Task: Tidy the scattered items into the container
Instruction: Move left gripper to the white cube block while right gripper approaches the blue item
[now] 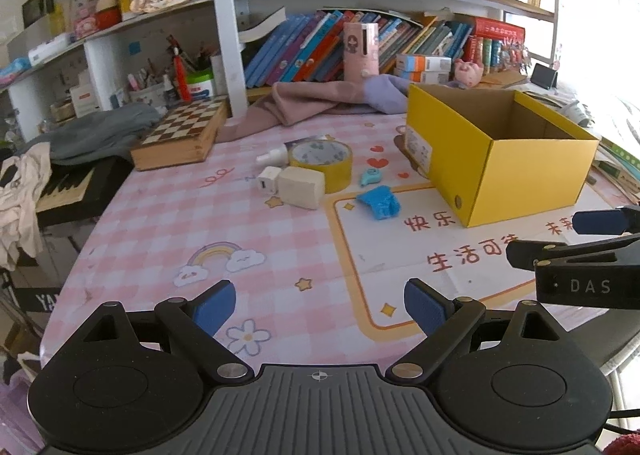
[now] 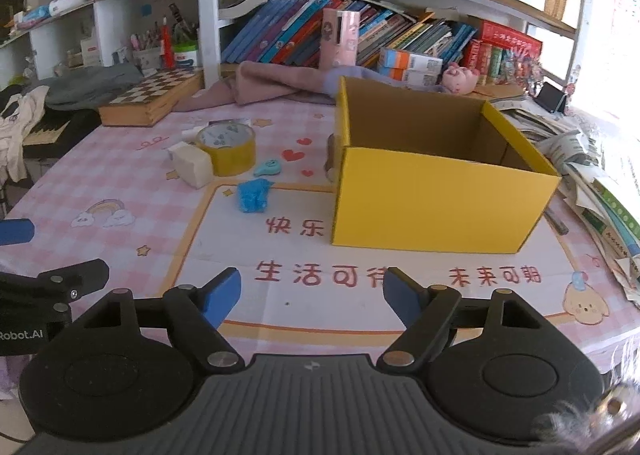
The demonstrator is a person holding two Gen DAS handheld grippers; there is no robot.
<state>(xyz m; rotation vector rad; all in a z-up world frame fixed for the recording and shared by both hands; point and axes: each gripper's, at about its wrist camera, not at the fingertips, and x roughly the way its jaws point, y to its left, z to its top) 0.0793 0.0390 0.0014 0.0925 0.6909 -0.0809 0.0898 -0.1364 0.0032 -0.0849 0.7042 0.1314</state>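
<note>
Yellow cardboard forms the container (image 2: pixel 436 199), an open box standing on the pink checked tablecloth (image 1: pixel 160 223); as far as its interior can be seen, nothing has been put in, though the floor near the front wall is hidden. The scattered items are all still out, grouped just left of the box: a roll of yellow tape (image 1: pixel 322 165), a cream block (image 1: pixel 301 187) touching it, a small white charger (image 1: pixel 268 179) beside the block, a white bottle (image 1: pixel 274 155) behind, a teal trinket (image 1: pixel 370 176) and a crumpled blue piece (image 1: pixel 379 202) nearest the box. The task is judged barely begun. The left gripper (image 1: pixel 320 309) is spread wide and empty above bare cloth; the right gripper (image 2: pixel 312 295) is likewise parted, with nothing between its jaws.
</note>
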